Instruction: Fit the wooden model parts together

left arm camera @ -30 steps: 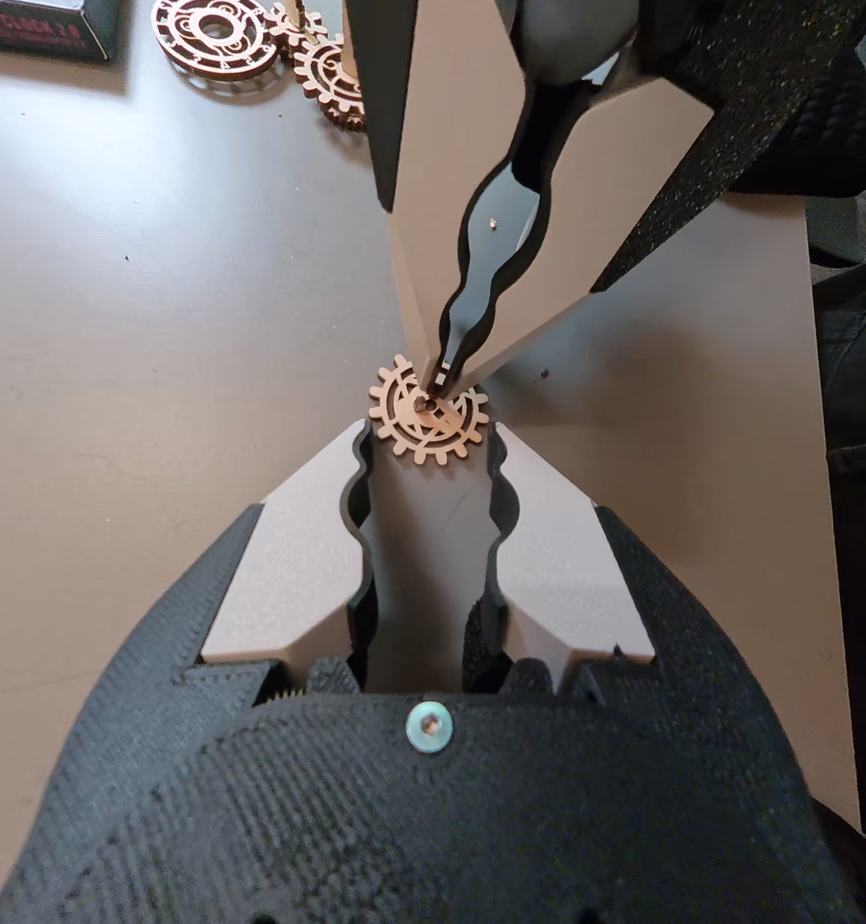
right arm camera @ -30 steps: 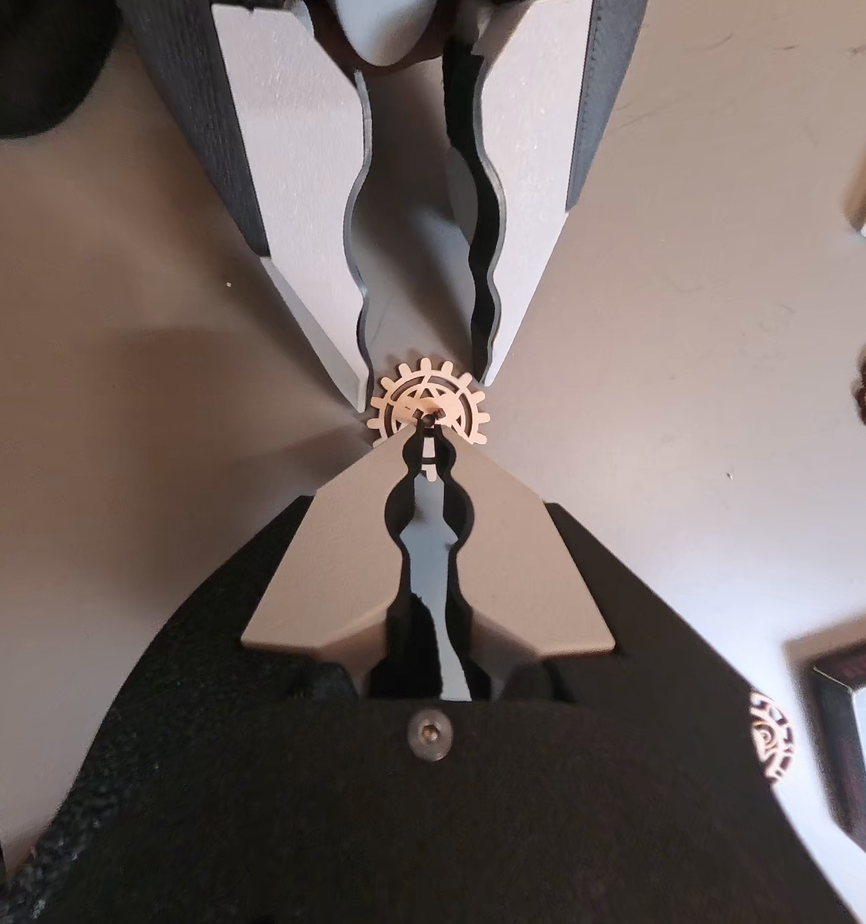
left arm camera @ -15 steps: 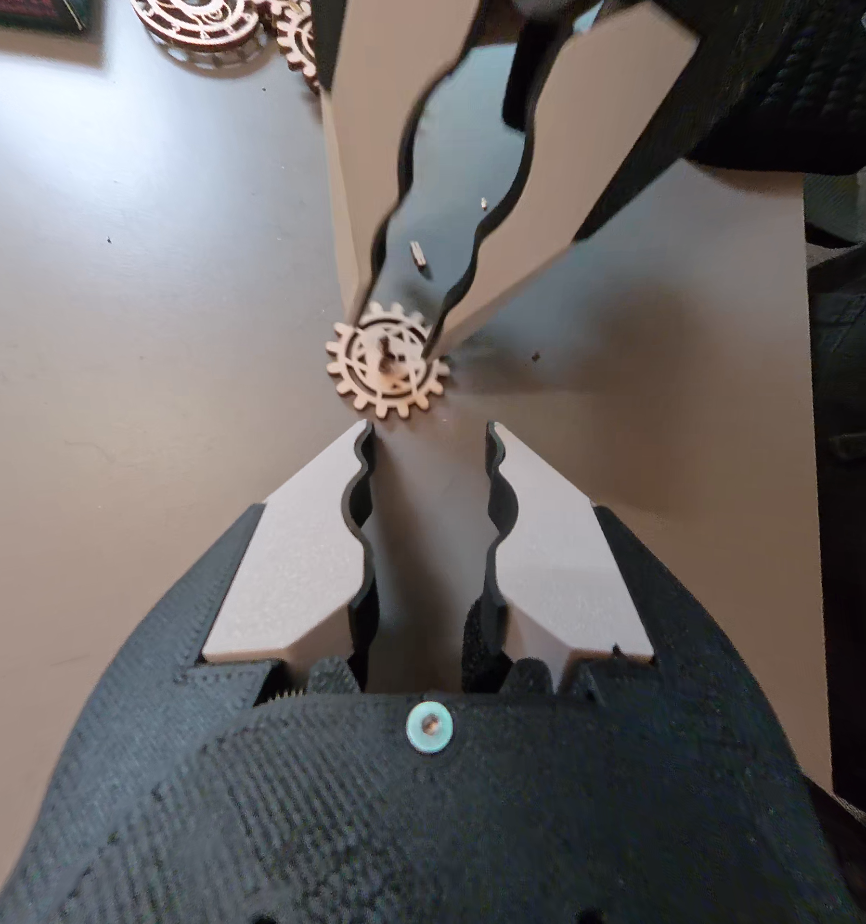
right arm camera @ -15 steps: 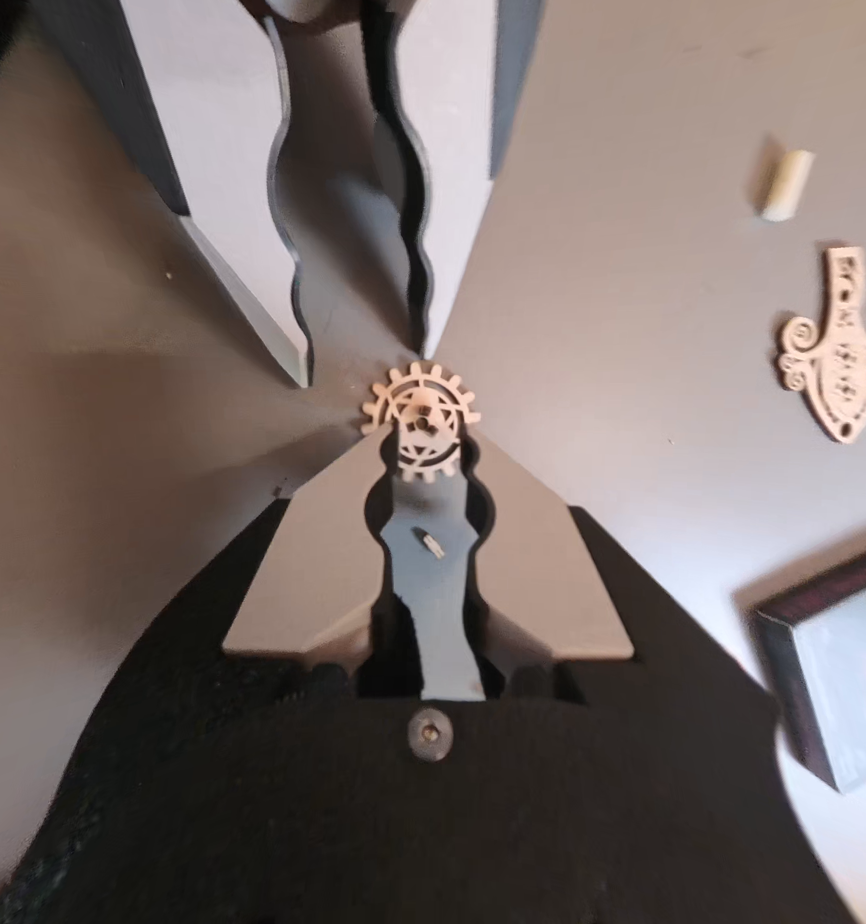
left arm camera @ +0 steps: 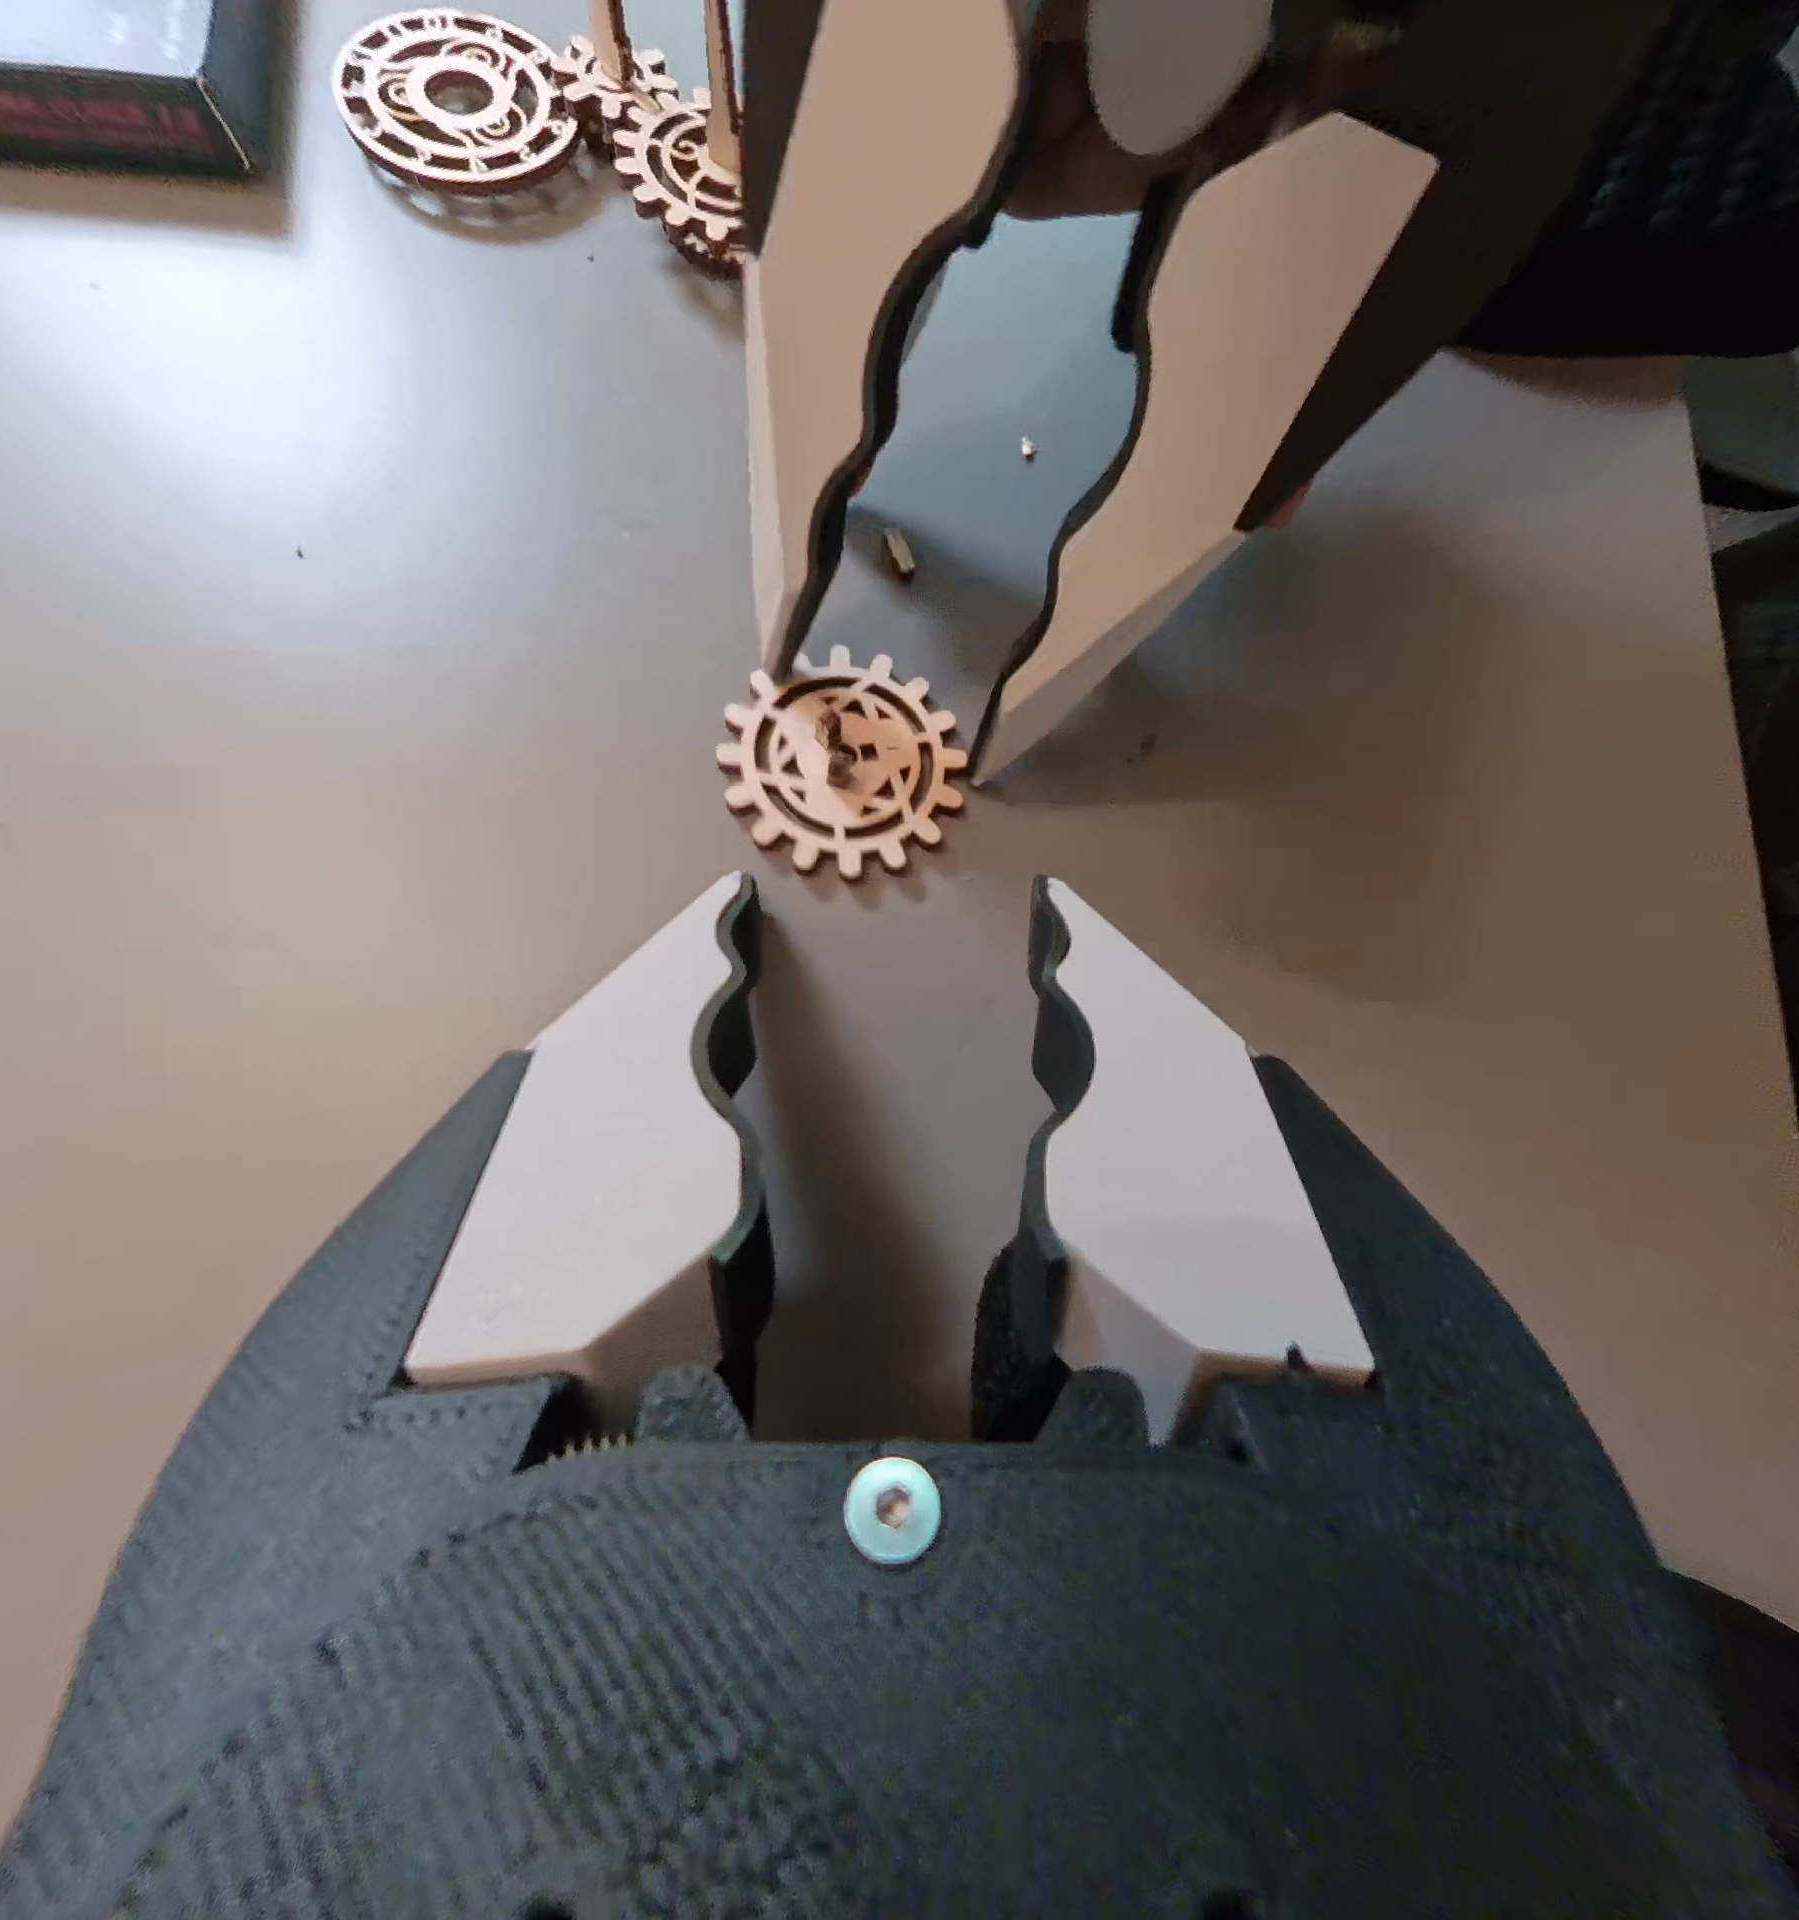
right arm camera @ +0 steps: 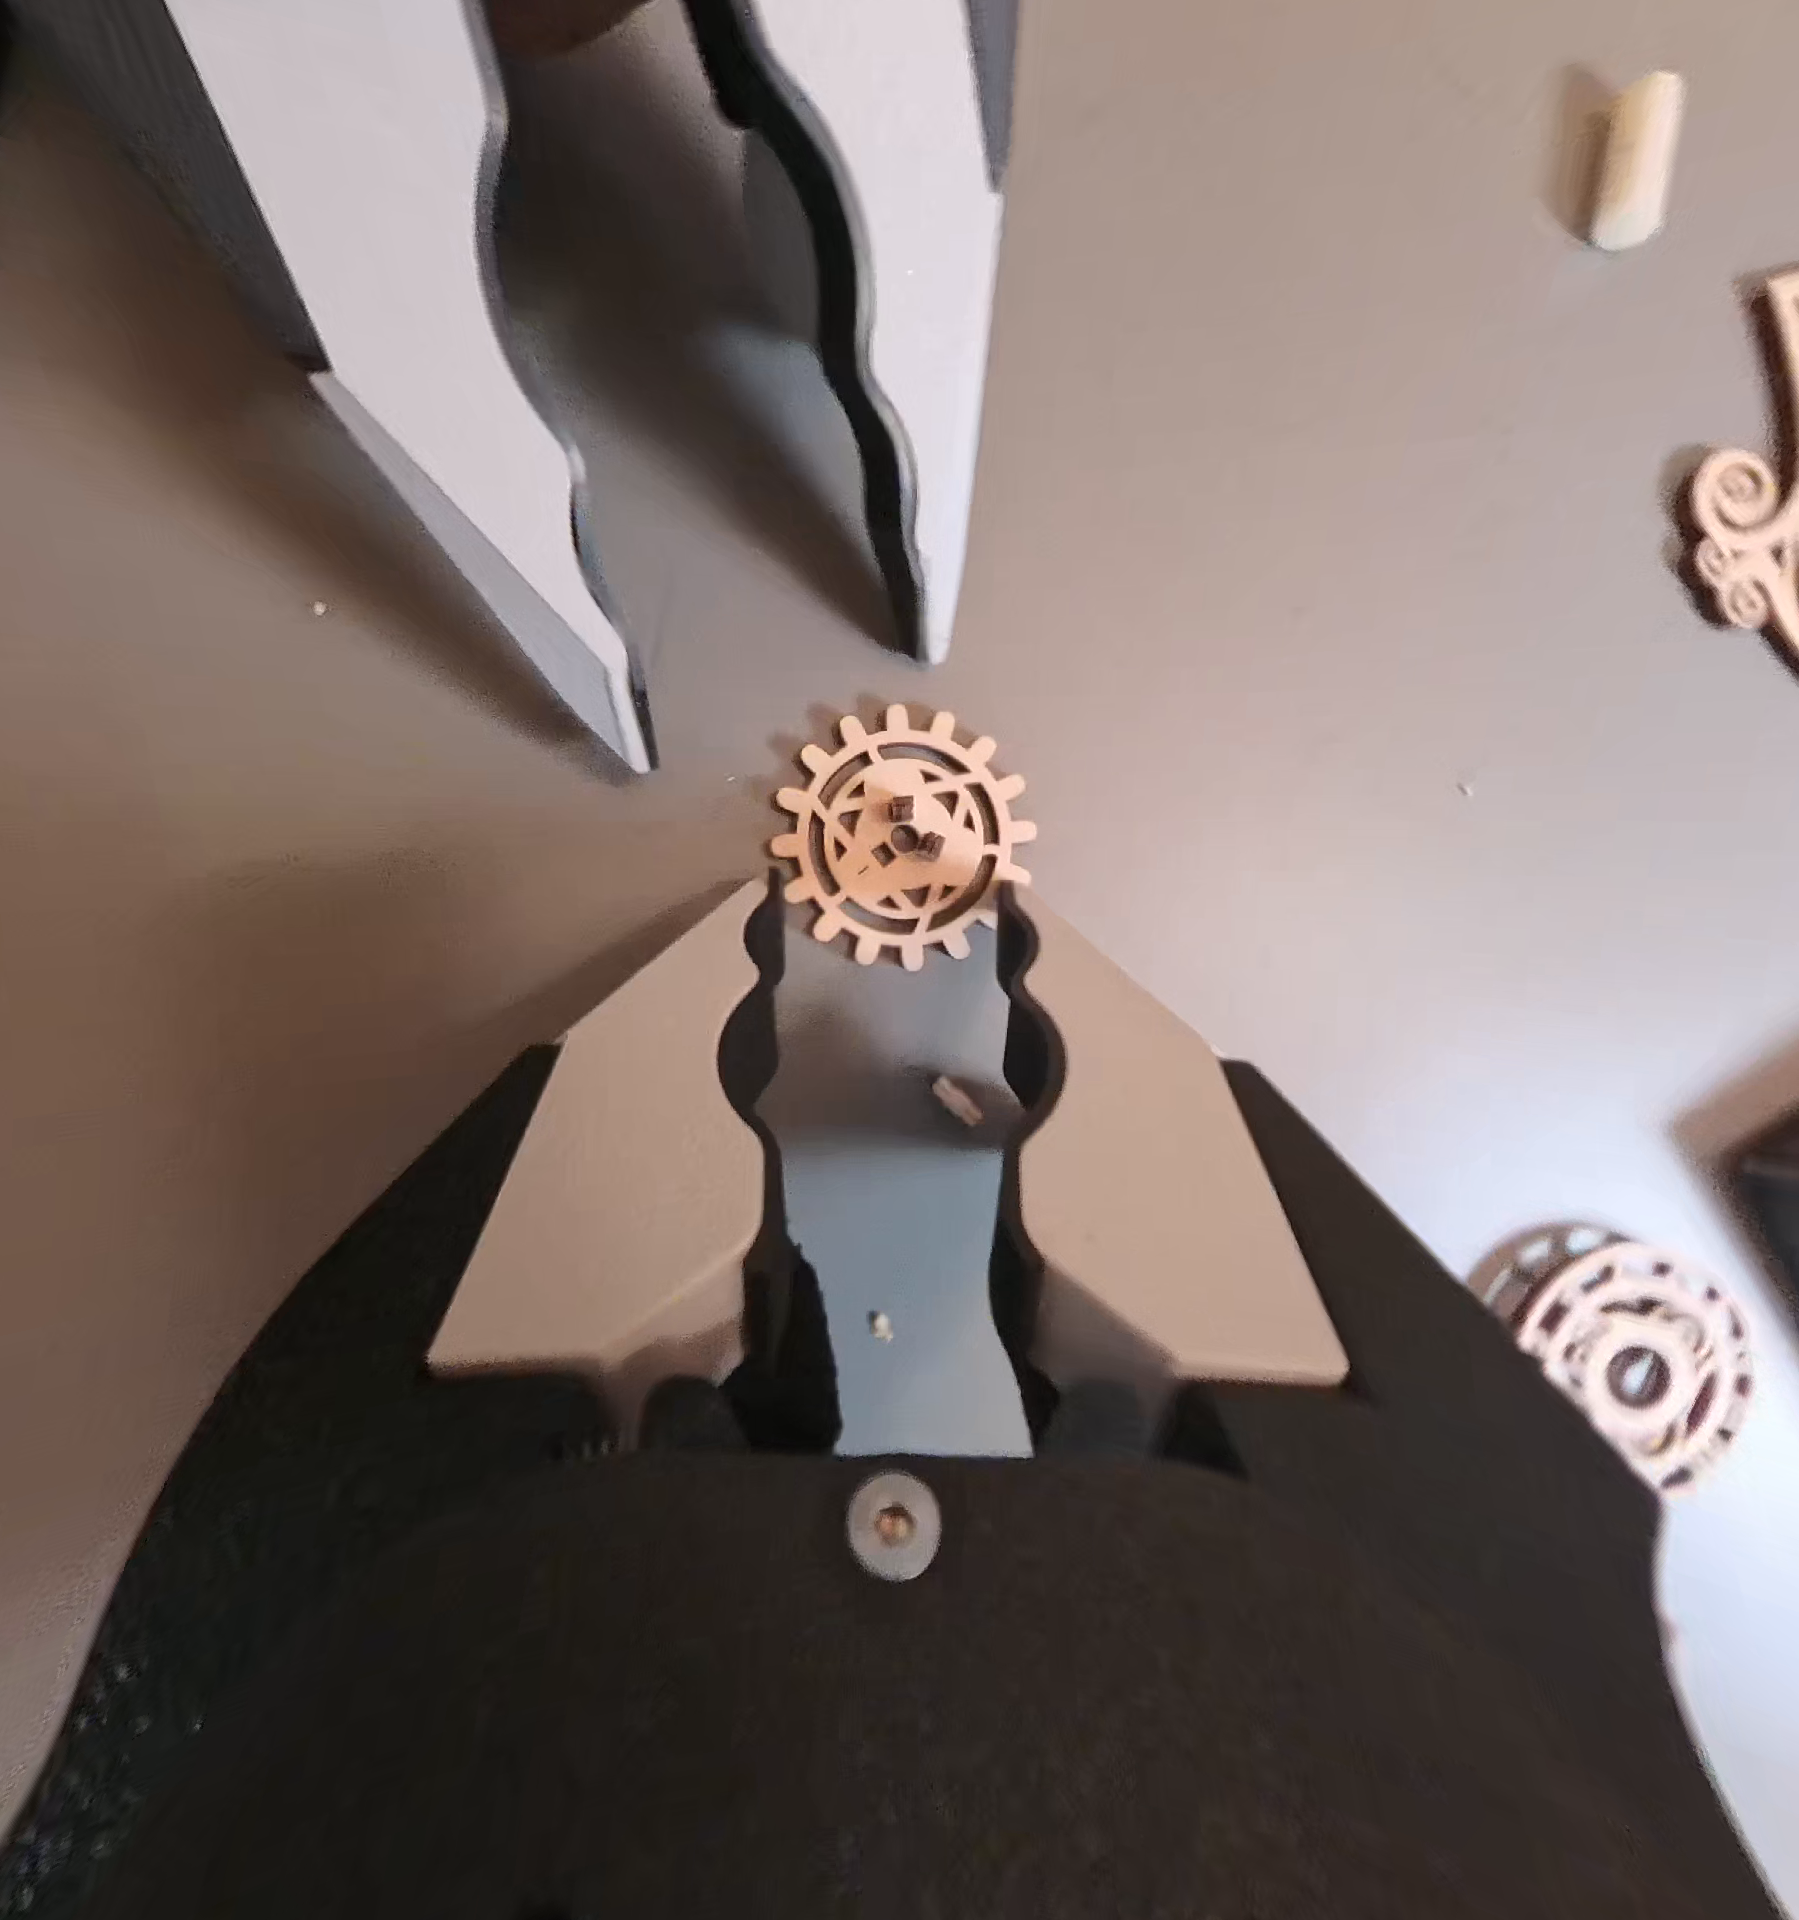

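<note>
A small wooden gear (left arm camera: 841,774) lies flat on the brown table, with short pegs standing in its hub. My left gripper (left arm camera: 893,899) is open and empty, its tips just short of the gear. My right gripper (left arm camera: 884,717) comes in from the far side, open, with its fingertips on either side of the gear's far edge. In the right wrist view the gear (right arm camera: 900,842) sits between the tips of my right gripper (right arm camera: 893,894), and my left gripper (right arm camera: 781,707) is beyond it. A tiny loose wooden peg (right arm camera: 957,1099) lies on the table between the right fingers; it also shows in the left wrist view (left arm camera: 900,551).
A dark box (left arm camera: 74,114), a large wooden wheel (left arm camera: 459,114) and a gear assembly (left arm camera: 682,177) stand at the far left. A short dowel (right arm camera: 1633,166) and an ornate wooden piece (right arm camera: 1788,540) lie to the right gripper's right. The table edge (left arm camera: 1705,540) runs along the right. Less than 4 cm separates the two grippers' tips. Between my right fingertips and the large wooden wheel (left arm camera: 459,114) there is roughly 15 centimetres. My right wrist view (right arm camera: 1620,1350) looks at it from another angle.
My right gripper was shut on the tiny peg at the gear's hub; it has opened wide and the peg now lies on the table. My left gripper has drawn back from the gear.
</note>
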Motion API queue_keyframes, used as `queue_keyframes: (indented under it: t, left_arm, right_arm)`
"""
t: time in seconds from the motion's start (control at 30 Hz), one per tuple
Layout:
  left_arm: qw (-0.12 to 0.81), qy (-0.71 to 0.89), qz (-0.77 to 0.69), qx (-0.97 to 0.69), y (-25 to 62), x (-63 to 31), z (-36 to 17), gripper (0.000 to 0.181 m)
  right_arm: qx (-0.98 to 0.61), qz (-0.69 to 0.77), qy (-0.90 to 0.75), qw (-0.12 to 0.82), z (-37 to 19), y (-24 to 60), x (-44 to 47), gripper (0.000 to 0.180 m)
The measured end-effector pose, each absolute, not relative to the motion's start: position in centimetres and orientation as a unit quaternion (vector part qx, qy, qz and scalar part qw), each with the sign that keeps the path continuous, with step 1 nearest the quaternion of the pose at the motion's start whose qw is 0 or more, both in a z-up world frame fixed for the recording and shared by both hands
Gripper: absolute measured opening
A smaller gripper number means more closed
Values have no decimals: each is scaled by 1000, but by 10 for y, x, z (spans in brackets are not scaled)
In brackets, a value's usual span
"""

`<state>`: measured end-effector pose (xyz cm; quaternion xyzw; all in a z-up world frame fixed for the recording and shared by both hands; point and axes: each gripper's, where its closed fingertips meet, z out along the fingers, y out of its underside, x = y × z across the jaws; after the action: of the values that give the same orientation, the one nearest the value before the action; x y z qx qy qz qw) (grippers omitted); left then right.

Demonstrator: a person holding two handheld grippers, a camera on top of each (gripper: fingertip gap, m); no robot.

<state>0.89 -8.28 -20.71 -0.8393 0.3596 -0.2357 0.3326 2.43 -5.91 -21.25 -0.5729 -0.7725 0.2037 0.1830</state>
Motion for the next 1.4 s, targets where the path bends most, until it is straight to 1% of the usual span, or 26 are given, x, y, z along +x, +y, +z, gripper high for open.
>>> queue_keyframes:
  t: [0.03, 0.17, 0.23, 0.43, 0.5, 0.63, 0.83, 0.97, 1.07, 1.2, 1.3, 1.4]
  left_arm:
    - [336, 365, -230, -837, -83, 9, -207, 52]
    - [346, 388, -223, -825, -84, 14, -206, 57]
    - [348, 393, -229, -820, -84, 19, -207, 55]
    - [350, 384, -213, -827, -79, 18, -210, 44]
    - [349, 381, -208, -831, -78, 17, -210, 40]
    - [349, 383, -205, -831, -77, 18, -210, 38]
    - [358, 375, -197, -832, -75, 16, -211, 36]
    - [359, 378, -195, -831, -75, 17, -210, 40]
    - [371, 373, -202, -826, -74, 16, -204, 39]
    - [403, 368, -254, -799, -77, 29, -183, 26]
    - [423, 366, -286, -778, -80, 38, -169, 15]
    - [436, 365, -294, -768, -81, 40, -162, 9]
  right_arm:
    - [-546, 207, -794, 170, -212, -62, 23, 38]
    - [-369, 211, -898, 116, -212, -71, 27, 38]
    - [-329, 226, -909, 121, -206, -72, 22, 38]
    - [-370, 238, -886, 149, -193, -58, 38, 40]
    - [-393, 234, -876, 152, -195, -52, 52, 35]
    - [-420, 204, -868, 167, -201, -38, 67, 18]
    - [-426, 197, -870, 148, -212, -33, 64, 10]
    - [-415, 199, -877, 138, -214, -39, 62, 3]
    - [-412, 206, -876, 142, -210, -44, 61, 1]
    - [-408, 257, -856, 188, -183, -61, 45, 1]
    - [-388, 263, -856, 218, -167, -71, 36, 1]
    - [-375, 261, -861, 224, -161, -79, 32, 1]
